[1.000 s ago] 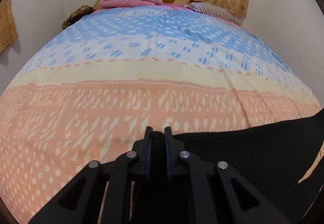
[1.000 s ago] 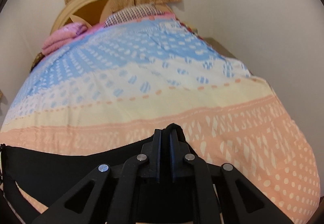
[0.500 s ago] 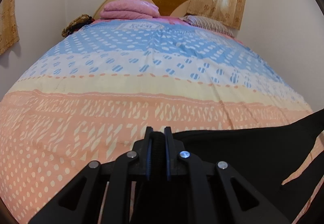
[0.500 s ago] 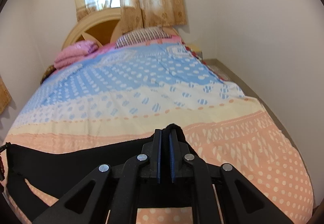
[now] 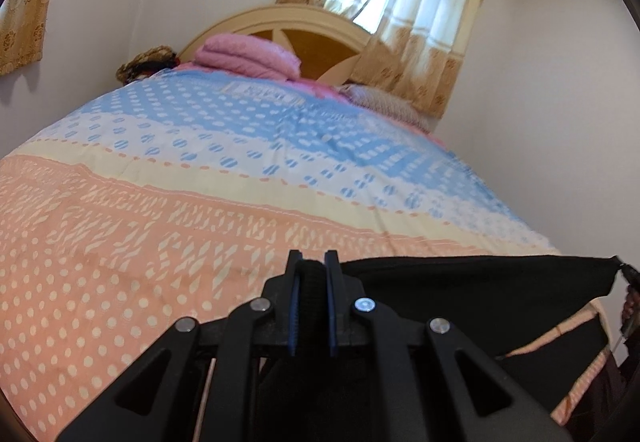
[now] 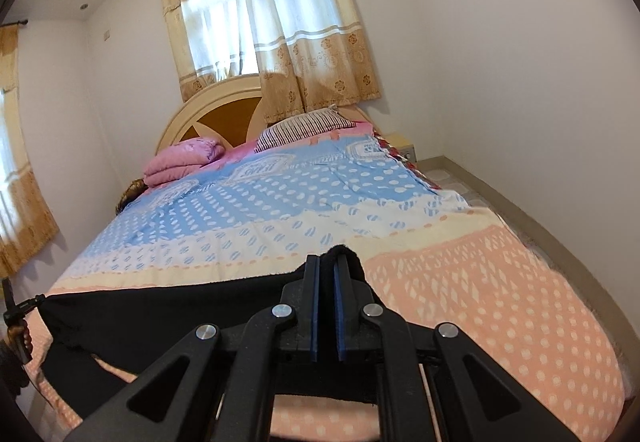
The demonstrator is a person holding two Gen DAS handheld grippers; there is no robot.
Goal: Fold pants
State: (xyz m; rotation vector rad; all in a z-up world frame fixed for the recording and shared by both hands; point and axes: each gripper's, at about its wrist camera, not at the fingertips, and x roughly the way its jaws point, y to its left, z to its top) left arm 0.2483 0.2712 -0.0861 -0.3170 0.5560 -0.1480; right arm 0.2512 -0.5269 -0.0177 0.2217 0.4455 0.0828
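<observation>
Both tongs, left (image 5: 312, 270) and right (image 6: 326, 264), clench the black cloth pants (image 5: 480, 290) stretched taut above the patterned quilted bed (image 5: 160, 222); next, probably lay them flat.

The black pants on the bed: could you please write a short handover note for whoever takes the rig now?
Left gripper: shut on one end of the black pants.
Right gripper: shut on the other end.
The pants hang stretched between them above the near, peach part of the bedspread.
Done: both ends gripped, cloth raised.
Left: no fold shows yet; lay them down and fold.
</observation>
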